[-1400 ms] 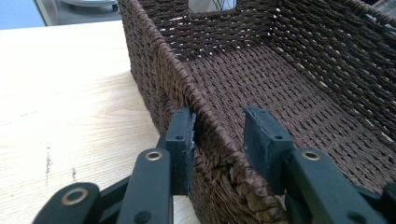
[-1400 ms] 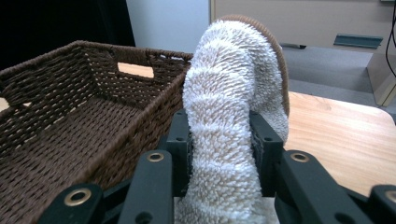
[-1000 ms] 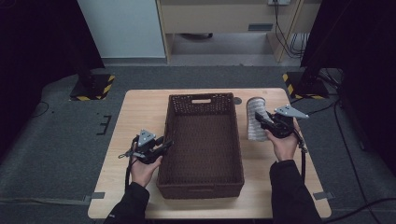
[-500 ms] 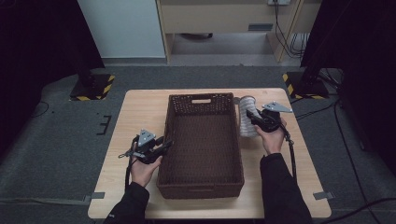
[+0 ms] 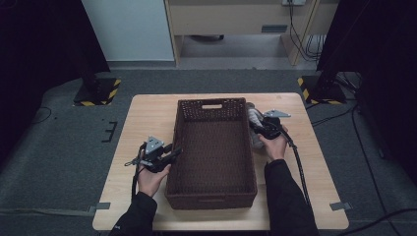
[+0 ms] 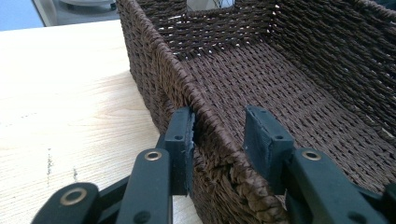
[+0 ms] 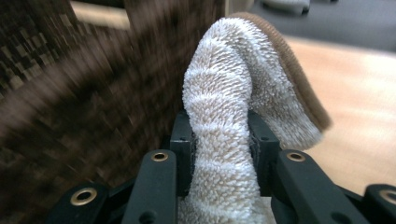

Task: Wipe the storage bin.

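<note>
Grey carpet round a pale wooden table (image 5: 147,118); dark woven basket (image 5: 211,147) sits mid-table, long side running away from me; my left gripper (image 5: 167,156) is at the basket's left wall near the front, one jaw outside and one inside the rim, straddling the weave (image 6: 210,126); outer pad looks to touch the wall, inner one stands off it, so jaws spread, no firm pinch that I can see; my right gripper (image 5: 259,129) is just beside the basket's right wall toward the back, jaws have just been closing and pinch a rolled striped towel (image 7: 224,140), beige and white with a brown edge; towel (image 5: 254,123) hangs outside the basket, close to its rim.
</note>
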A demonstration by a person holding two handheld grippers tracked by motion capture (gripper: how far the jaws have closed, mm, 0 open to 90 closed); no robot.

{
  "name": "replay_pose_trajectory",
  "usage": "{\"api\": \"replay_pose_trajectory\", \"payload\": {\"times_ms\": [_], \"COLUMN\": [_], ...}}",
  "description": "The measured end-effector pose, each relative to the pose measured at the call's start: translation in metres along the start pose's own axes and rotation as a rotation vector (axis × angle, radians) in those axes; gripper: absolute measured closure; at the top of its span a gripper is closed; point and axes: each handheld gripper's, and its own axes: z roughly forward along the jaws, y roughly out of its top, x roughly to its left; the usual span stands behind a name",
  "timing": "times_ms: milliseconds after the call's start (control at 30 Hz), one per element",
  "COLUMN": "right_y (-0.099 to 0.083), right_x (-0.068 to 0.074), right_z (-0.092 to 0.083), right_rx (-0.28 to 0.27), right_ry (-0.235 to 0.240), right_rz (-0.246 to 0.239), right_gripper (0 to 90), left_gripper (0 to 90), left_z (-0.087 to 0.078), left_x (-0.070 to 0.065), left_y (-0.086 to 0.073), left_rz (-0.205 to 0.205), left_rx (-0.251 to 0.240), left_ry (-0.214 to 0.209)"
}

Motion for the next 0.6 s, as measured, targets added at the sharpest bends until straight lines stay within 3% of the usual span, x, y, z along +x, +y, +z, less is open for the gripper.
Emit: {"api": "replay_pose_trajectory", "payload": {"times_ms": [67, 133, 167, 300, 433, 600], "right_y": [-0.004, -0.004, 0.001, 0.016, 0.035, 0.04], "right_x": [-0.001, -0.002, -0.003, -0.006, -0.004, -0.002], "right_z": [0.006, 0.007, 0.003, -0.011, -0.019, -0.007], "right_rx": [0.033, 0.029, -0.024, -0.142, -0.187, -0.15], "right_ry": [0.0, 0.008, 0.023, 0.039, 0.045, 0.044], "right_rz": [0.002, 0.014, 0.046, 0.085, 0.049, 0.018], "right_gripper": [69.8, 70.0, 70.6, 71.3, 71.5, 71.9], "left_gripper": [61.8, 61.7, 61.8, 61.8, 61.7, 61.6], "left_z": [0.0, 0.0, 0.0, 0.0, 0.0, 0.0], "left_x": [0.0, 0.0, 0.0, 0.0, 0.0, 0.0], "left_y": [0.0, 0.0, 0.0, 0.0, 0.0, 0.0], "left_rz": [0.001, 0.001, 0.002, 0.003, 0.004, 0.004], "left_rx": [0.0, 0.001, 0.0, 0.0, 0.001, 0.0], "left_ry": [0.001, 0.001, 0.0, 0.0, -0.001, -0.001]}}
